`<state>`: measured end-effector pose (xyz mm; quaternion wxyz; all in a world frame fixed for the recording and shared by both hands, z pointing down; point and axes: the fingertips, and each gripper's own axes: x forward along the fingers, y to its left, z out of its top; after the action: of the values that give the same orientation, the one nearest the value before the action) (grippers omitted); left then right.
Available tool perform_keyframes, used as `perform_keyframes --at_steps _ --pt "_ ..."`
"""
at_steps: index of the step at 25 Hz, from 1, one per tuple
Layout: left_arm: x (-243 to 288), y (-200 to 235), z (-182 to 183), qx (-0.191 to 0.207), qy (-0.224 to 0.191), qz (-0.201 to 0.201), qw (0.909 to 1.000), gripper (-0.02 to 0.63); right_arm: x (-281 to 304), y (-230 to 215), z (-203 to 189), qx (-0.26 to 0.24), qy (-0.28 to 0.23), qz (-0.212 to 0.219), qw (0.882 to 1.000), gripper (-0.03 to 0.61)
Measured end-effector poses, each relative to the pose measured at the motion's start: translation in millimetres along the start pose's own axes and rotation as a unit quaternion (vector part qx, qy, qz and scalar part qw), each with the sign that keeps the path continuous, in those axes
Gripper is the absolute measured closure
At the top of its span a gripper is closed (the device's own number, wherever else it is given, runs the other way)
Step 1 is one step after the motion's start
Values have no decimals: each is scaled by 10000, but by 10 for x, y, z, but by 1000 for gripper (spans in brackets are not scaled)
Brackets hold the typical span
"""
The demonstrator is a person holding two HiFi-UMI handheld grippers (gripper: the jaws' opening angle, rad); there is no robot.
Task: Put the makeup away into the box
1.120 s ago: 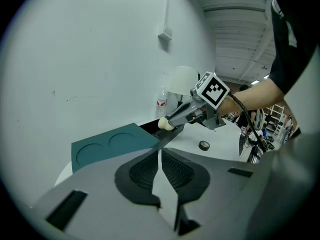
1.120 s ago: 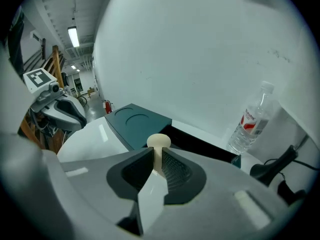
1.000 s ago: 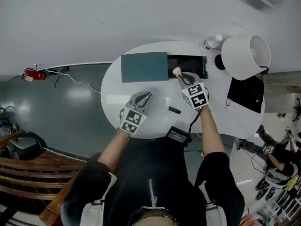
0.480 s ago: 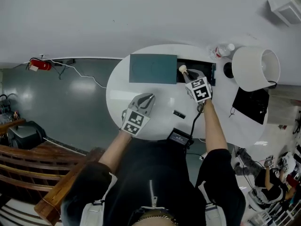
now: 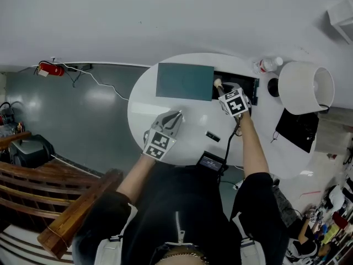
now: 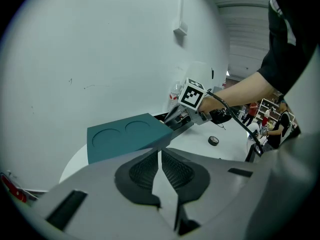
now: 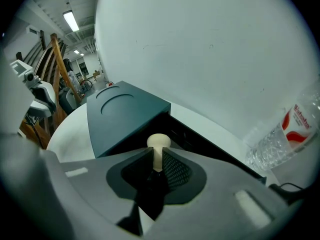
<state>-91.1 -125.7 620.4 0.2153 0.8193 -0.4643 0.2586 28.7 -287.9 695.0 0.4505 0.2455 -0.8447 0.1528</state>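
White oval table (image 5: 182, 142) on grey floor (image 5: 71, 120), white wall at 12. R tongs (image 5: 220, 88) clamped on cream-tipped makeup stick (image 5: 217, 82), over open black box (image 5: 251, 85) at table's 1 o'clock, beside teal lid (image 5: 185, 81). L tongs (image 5: 175, 115) closed, empty, nr table ctr. Lamp (image 5: 306, 87) at 3.

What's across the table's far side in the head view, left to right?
teal lid → right gripper, shut on a cream-capped makeup item over the open box → water bottle → white lampshade
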Motion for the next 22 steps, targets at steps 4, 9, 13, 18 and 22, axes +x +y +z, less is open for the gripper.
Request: perform_keyframes --at_steps 4,9,13,18,22 --pt "-13 12 -20 -32 3 29 10000 600 29 8 -22 11 37 44 10000 510" --pt "-9 2 -49 -57 32 32 10000 600 30 -23 -34 21 59 28 10000 484" --pt "-23 -18 -61 -46 25 26 10000 600 -9 -17 -20 34 13 32 10000 451" --pt "-50 -41 -67 -13 13 11 10000 600 -97 -24 44 66 -176 -77 9998 449" --pt "-74 -79 -57 39 -12 -14 10000 600 -228 -11 110 11 -372 -161 9992 449"
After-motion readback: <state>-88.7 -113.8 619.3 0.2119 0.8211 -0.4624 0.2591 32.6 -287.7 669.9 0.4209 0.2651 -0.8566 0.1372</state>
